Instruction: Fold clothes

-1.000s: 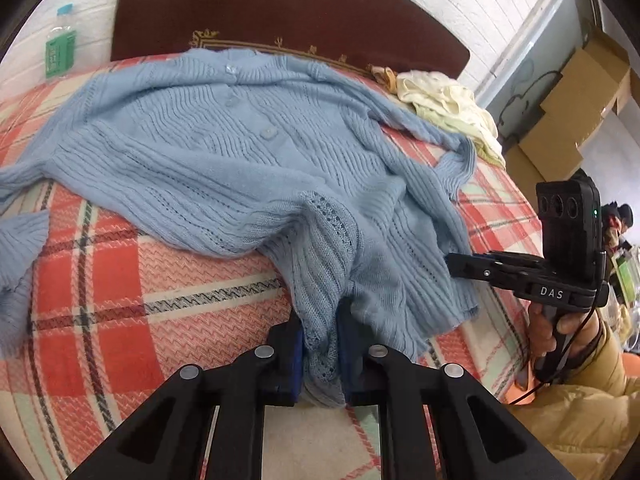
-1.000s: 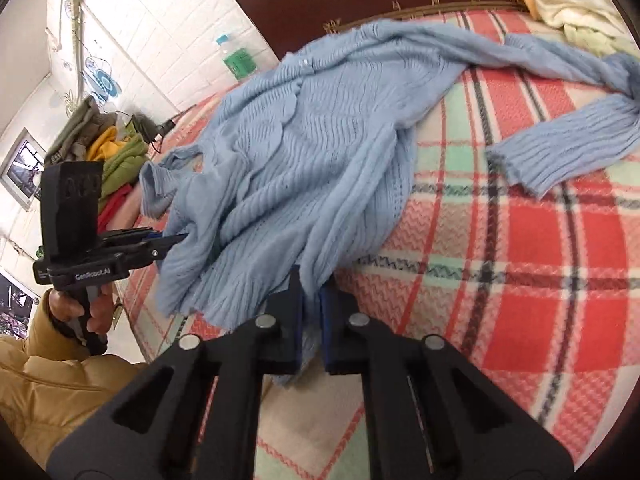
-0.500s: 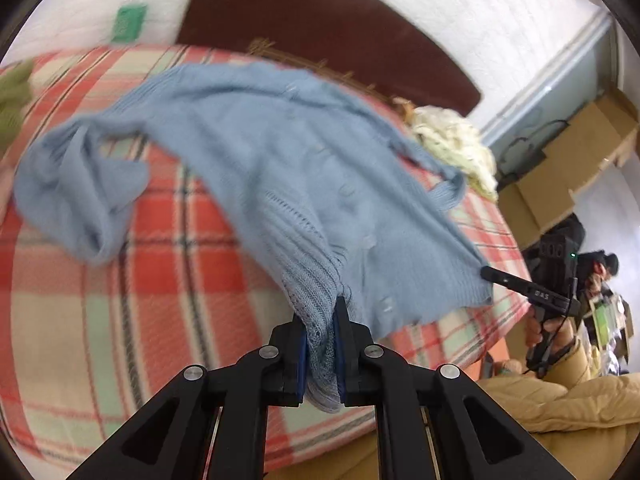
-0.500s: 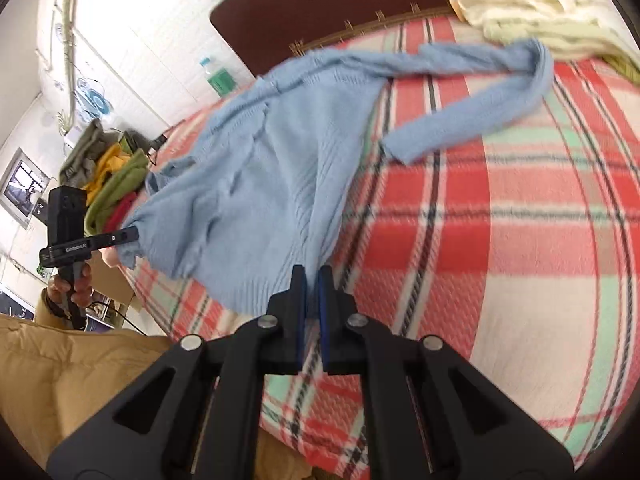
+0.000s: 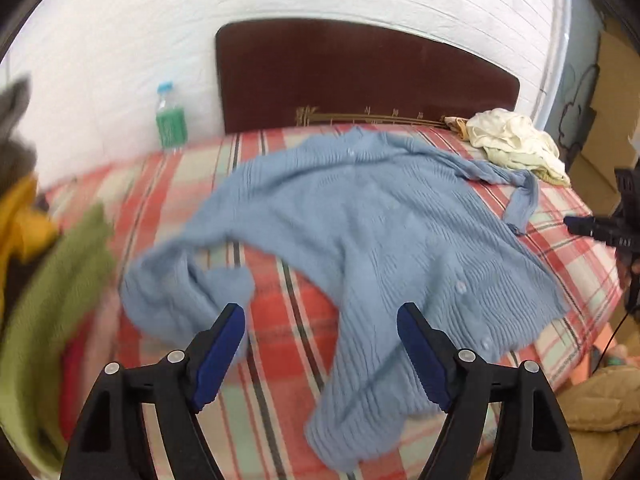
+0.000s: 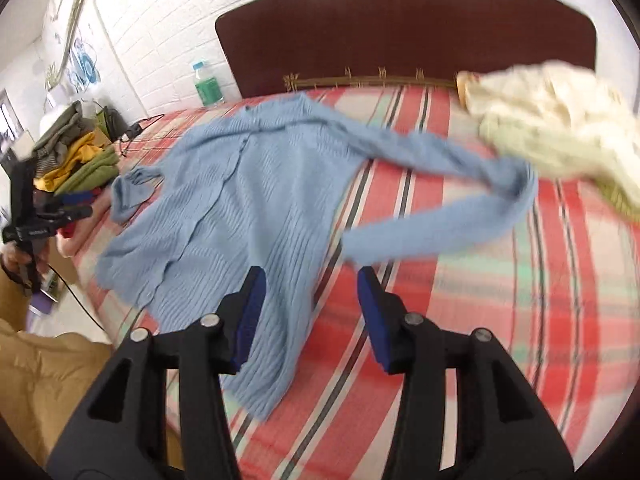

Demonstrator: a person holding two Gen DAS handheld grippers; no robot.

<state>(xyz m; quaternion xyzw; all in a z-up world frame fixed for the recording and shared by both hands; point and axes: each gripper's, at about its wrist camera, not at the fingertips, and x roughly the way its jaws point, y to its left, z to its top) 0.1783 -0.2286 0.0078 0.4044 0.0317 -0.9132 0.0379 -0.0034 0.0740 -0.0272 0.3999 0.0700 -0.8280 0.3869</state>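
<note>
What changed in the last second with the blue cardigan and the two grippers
Both grippers let go. A second ago the left gripper and the right gripper were each shut on the hem of the blue cardigan, pulling it toward the near edge of the bed; now both sets of jaws stand wide open and the cardigan lies spread on the plaid blanket. The cream clothes and the bottle stayed put.

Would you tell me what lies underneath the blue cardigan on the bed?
The blue cardigan lies spread on the red plaid blanket, which shows all around it. Whatever is beneath the blanket is covered. Both grippers are open above it.
</note>
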